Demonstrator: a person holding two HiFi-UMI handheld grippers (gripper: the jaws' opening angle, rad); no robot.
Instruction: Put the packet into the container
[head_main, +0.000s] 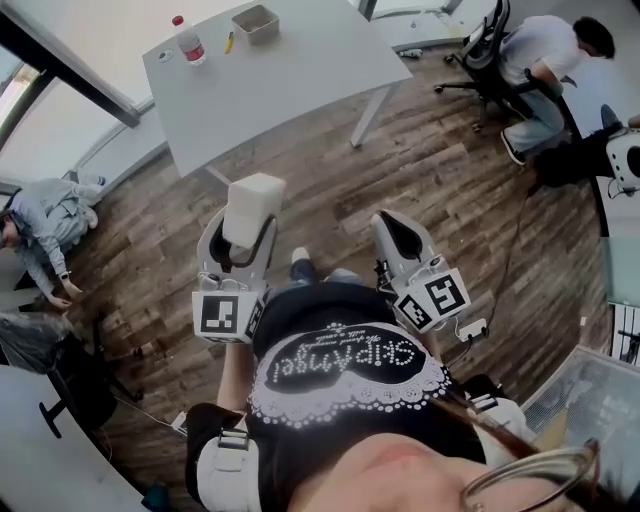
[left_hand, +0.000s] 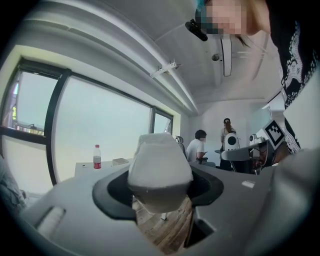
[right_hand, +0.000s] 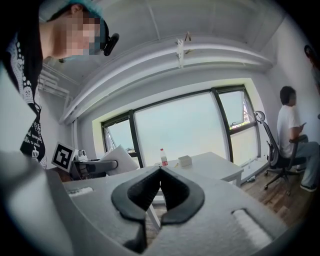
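Observation:
A white packet (head_main: 253, 205) stands up between the jaws of my left gripper (head_main: 243, 240), which is shut on it at chest height over the wood floor. In the left gripper view the packet (left_hand: 160, 167) fills the middle, with the black pads (left_hand: 112, 195) pressing on both its sides. My right gripper (head_main: 396, 228) is beside it, shut and empty; its tips (right_hand: 160, 171) meet. The grey open container (head_main: 256, 22) sits on the far part of the white table (head_main: 290, 85), well ahead of both grippers. It also shows small as the container (right_hand: 185, 160) in the right gripper view.
A water bottle (head_main: 188, 40) with a red label and a small yellow item (head_main: 229, 41) lie near the container. One person sits on an office chair (head_main: 540, 60) at the far right, another sits on the floor (head_main: 50, 225) at the left. Windows run behind the table.

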